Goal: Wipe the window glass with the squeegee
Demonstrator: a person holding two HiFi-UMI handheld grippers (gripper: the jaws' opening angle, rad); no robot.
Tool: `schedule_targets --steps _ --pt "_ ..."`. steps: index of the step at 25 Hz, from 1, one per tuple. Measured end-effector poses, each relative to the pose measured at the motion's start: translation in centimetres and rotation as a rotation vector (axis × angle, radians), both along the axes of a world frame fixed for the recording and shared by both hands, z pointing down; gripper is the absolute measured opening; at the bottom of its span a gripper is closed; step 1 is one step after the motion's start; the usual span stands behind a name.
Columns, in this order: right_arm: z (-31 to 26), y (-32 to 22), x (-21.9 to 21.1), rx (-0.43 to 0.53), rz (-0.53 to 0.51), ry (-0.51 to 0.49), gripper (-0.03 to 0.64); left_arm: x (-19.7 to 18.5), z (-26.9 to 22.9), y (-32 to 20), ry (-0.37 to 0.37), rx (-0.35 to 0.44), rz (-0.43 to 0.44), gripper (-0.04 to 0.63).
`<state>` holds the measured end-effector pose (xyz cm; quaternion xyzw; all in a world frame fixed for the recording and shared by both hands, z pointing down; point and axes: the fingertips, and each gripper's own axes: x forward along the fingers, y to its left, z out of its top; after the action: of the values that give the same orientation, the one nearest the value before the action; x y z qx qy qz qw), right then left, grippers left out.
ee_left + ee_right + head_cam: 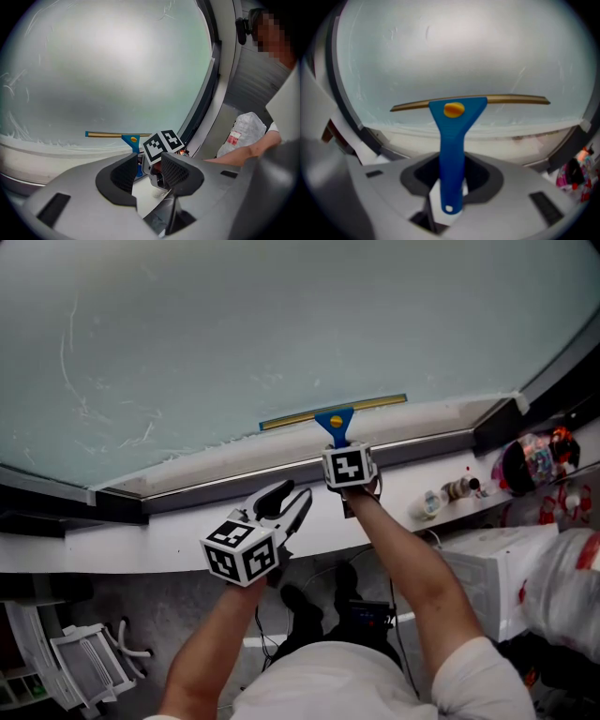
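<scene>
The squeegee [335,422] has a blue handle and a brass-coloured blade. Its blade lies against the bottom edge of the window glass [281,324], just above the white frame. My right gripper [343,450] is shut on the blue handle [452,154], directly below the blade [506,99]. My left gripper [290,499] hangs lower and to the left, over the sill, open with nothing between its jaws. In the left gripper view the squeegee [131,138] and the right gripper's marker cube [162,144] show beyond the open jaws. Faint streaks mark the glass [103,70].
A white sill [141,540] runs under the window, with small bottles and jars [450,491] on its right part. A white box [487,563] and plastic bags [574,587] stand at the right, a white rack [84,662] at the lower left. A person [276,42] stands at the right.
</scene>
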<state>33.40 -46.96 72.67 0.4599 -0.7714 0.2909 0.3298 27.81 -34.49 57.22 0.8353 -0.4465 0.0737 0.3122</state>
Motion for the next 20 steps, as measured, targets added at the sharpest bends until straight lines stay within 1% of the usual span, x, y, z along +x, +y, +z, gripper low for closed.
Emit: schedule_targets --steps 3,7,10,20 --pt "0.8 0.0 0.2 -0.013 -0.007 0.019 0.149 -0.1 0.5 -0.2 0.001 -0.009 -0.005 0.178" --pt "1.7 -0.2 0.8 0.005 -0.024 0.065 0.149 0.2 1.1 -0.3 0.003 -0.023 -0.008 0.178" --pt "2.4 -0.1 1.1 0.001 -0.026 0.085 0.149 0.5 1.6 -0.3 0.005 -0.032 -0.01 0.178" --pt "4.1 0.0 1.1 -0.006 -0.026 0.093 0.149 1.3 3.1 -0.2 0.001 -0.054 -0.03 0.178"
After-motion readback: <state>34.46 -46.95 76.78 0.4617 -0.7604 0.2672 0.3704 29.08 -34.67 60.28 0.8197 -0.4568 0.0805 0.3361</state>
